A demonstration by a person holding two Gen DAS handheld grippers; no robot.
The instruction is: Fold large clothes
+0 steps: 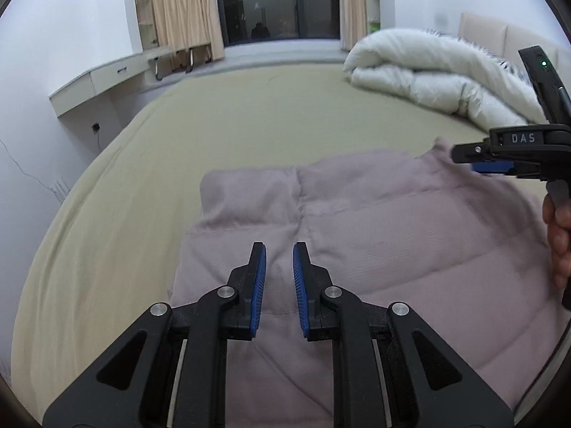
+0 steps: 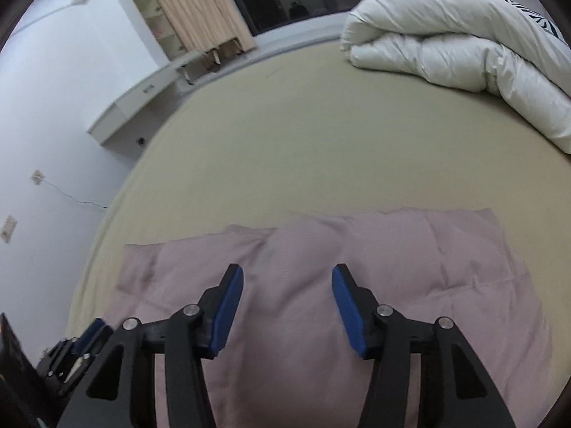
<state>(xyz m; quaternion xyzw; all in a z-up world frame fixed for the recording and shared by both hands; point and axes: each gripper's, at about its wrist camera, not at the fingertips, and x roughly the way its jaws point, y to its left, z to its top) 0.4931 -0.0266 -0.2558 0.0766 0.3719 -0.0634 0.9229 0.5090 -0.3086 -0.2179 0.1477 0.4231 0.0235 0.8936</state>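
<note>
The pink padded jacket (image 1: 374, 235) lies flat on the bed (image 1: 214, 125), filling the lower half of both views, probably spread out so it folds clean. Left gripper (image 1: 279, 260) hangs over it, fingers narrow, nothing between them. Right gripper (image 2: 287, 296) has its fingers apart and empty too, looks ready to grab an edge.

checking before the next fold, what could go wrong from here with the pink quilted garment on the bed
Neither the left gripper nor the right gripper grips the pink garment; a shallow pinch may catch only the top layer and undo the fold. The padding looks puffy and may spring open. The white duvet limits room on that side.
</note>
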